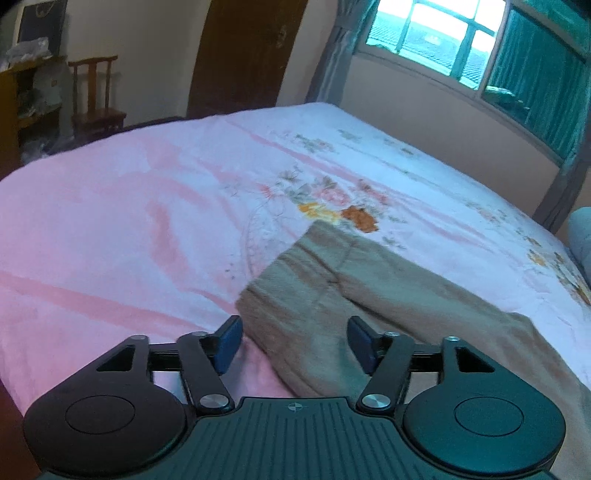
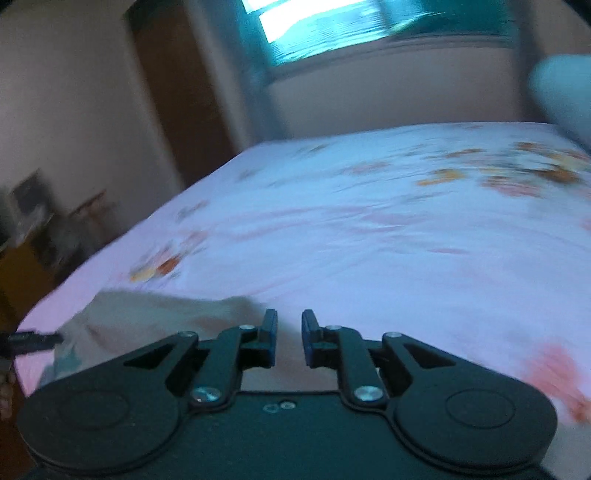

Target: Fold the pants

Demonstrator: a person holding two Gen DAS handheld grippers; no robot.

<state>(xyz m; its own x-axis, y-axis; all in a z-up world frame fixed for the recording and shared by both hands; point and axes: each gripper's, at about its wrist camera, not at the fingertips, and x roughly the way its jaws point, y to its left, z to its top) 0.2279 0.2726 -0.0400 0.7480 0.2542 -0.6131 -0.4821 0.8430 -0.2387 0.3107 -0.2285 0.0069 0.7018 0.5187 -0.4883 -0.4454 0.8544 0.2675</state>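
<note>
- No brand, label or writing can be read in either view; the right wrist view is blurred.
- A wooden chair (image 1: 96,96) stands at the far left beside a cluttered shelf (image 1: 31,88); what the shelf holds is too dim to tell.
- A brown door (image 1: 243,55) is behind the bed (image 1: 110,221), whose sheet is pink with a flower print.
- The left claw (image 1: 293,345) is wide open and holds nothing; its blue pads straddle the near edge of the tan pants (image 1: 332,288).
- The pants lie flat on the bed, stretching away to the right.
- A window (image 1: 436,33) with teal curtains fills the right wall.
- The right claw (image 2: 289,339) is partly open, a narrow gap between its pads, gripping nothing, with the pants to its left.
</note>
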